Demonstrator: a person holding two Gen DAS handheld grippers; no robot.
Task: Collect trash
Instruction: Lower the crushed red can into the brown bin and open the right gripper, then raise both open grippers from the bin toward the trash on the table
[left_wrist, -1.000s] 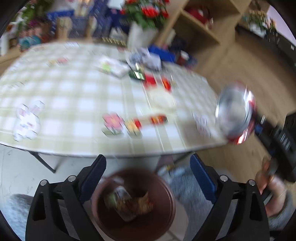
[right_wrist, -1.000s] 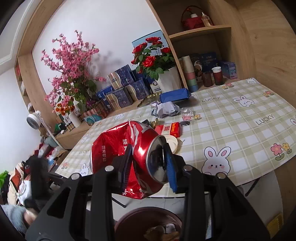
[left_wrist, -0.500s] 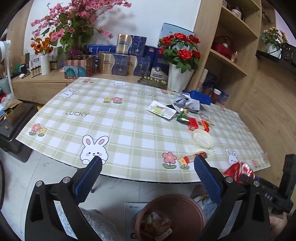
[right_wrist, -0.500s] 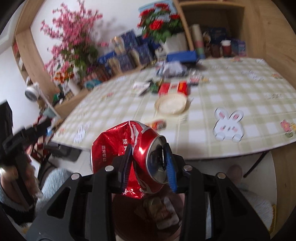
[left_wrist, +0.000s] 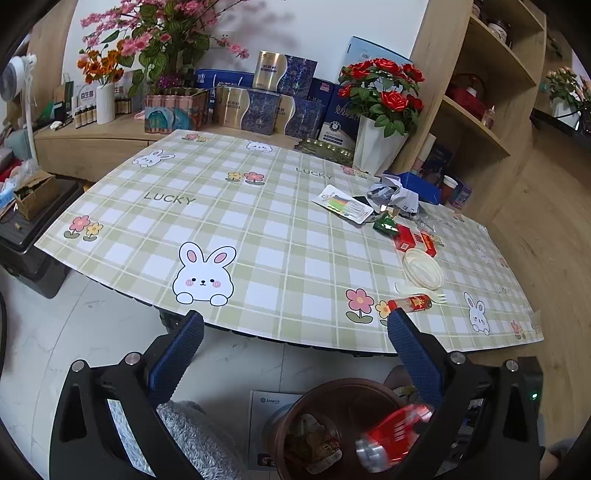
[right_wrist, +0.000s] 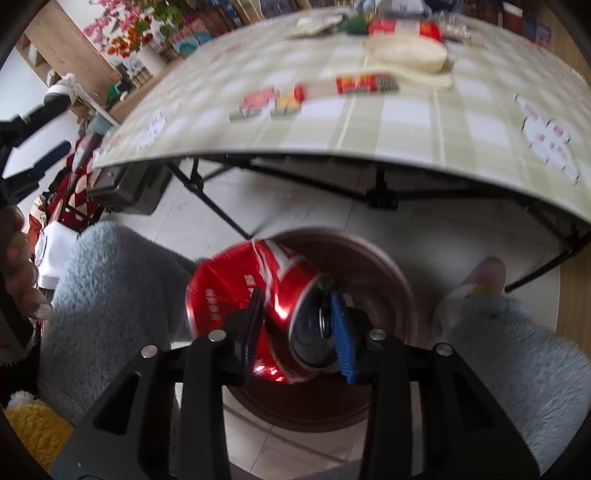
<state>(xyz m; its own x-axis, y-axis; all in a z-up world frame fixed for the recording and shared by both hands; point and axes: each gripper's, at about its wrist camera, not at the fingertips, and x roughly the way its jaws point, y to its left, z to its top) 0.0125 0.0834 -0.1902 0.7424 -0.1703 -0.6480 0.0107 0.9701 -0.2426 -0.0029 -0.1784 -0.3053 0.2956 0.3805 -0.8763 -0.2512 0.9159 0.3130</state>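
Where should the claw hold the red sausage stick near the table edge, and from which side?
Grip the red sausage stick at its middle, coming from above with the left claw. It lies flat, so close across its narrow width; the plastic fork lies close behind it.

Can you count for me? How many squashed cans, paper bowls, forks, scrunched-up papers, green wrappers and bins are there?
Crushed red soda can: 1
Round white paper bowl: 1
White plastic fork: 1
Crumpled grey-white paper wad: 1
Small green wrapper: 1
Round brown trash bin: 1
Total: 6
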